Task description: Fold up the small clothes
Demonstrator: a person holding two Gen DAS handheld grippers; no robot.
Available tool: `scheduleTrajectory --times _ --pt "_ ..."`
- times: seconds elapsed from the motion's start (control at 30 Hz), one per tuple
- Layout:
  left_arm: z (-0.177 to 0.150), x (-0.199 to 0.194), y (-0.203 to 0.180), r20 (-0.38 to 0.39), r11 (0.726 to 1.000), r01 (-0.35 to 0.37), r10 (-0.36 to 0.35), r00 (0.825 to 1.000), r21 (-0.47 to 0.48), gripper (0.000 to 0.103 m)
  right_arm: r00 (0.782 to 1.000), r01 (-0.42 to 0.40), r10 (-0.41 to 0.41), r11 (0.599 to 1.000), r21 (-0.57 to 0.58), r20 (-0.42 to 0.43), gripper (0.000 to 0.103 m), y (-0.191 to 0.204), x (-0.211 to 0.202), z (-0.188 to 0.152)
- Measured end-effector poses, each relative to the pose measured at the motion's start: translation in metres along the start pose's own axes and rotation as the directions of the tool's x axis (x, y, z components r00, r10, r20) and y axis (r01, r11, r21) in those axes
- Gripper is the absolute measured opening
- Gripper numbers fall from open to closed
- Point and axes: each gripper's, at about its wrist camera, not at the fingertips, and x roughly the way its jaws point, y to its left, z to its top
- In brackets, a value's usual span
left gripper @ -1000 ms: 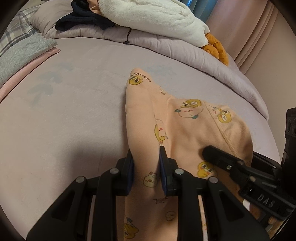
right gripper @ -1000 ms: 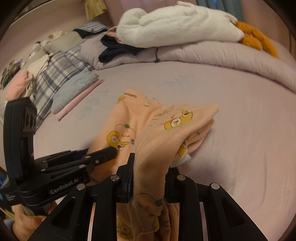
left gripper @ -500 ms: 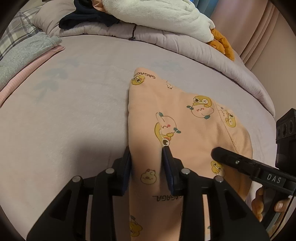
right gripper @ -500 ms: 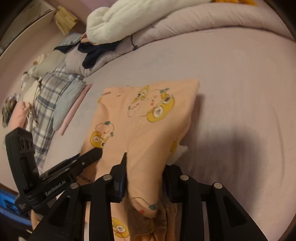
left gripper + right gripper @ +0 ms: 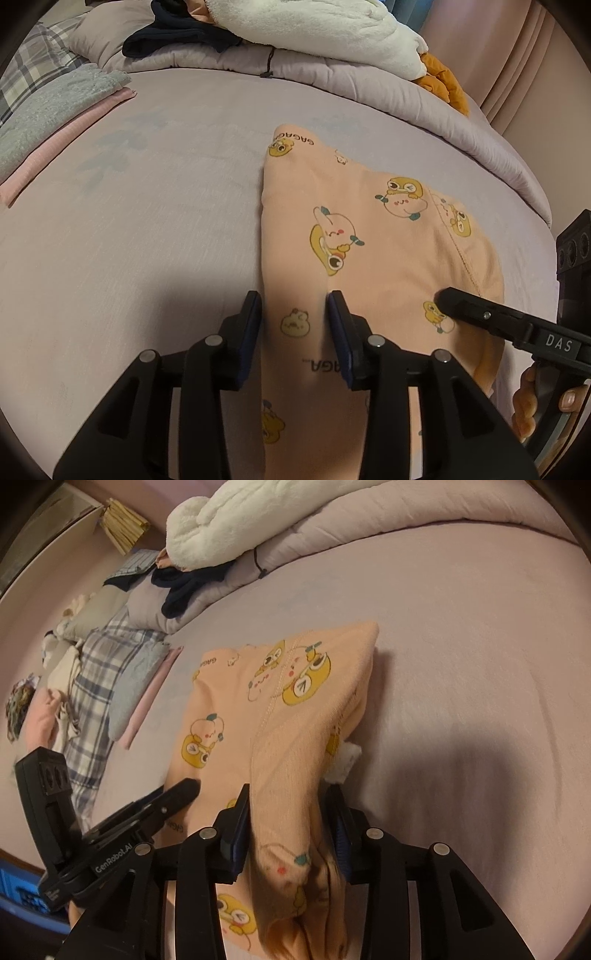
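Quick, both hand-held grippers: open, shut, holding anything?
Left hand-held gripper: opening, peach garment between jaws.
Right hand-held gripper: opening, same garment's bunched edge between jaws.

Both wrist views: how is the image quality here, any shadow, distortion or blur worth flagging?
Left wrist: warm dim light, sharp, fisheye bends the bed; gripper shadow left of the peach garment. Right wrist: tilted horizon, broad shadow on the sheet right of the garment, print still legible.

1. One peach cotton garment printed with yellow cartoon ducks point(image 5: 369, 258).
2. Two black two-finger grippers: the left gripper point(image 5: 294, 314) and the right gripper point(image 5: 286, 805).
3. One fluffy white blanket point(image 5: 314, 26).
4. One dark navy crumpled garment point(image 5: 184, 587).
5. One plaid folded cloth point(image 5: 96, 672).
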Motion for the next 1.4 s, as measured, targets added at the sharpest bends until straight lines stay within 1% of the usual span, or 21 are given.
scheduleTrajectory --times 0.47,0.73,1.03,1.4 --pt "-0.013 -0.010 -0.006 -0.002 0.999 -0.031 0.031 1.000 0.019 0.039 0.997 0.071 -0.073 0.994 -0.082 -0.010 0.042 0.010 -0.005 -0.008" --pt "-0.017 -0.012 -0.008 -0.006 0.999 -0.040 0.040 0.999 0.021 0.039 0.992 0.121 -0.123 0.981 -0.149 -0.002 0.045 0.019 -0.008 -0.015" --pt "-0.025 -0.017 -0.006 -0.018 0.998 -0.052 0.052 0.998 0.022 0.044 0.992 0.125 -0.127 0.980 -0.154 0.001 0.047 0.016 -0.009 -0.018" --pt "-0.034 -0.019 -0.009 -0.033 0.997 -0.071 0.071 0.997 0.025 0.045 0.990 0.138 -0.141 0.973 -0.184 0.000 0.048 0.018 -0.012 -0.027"
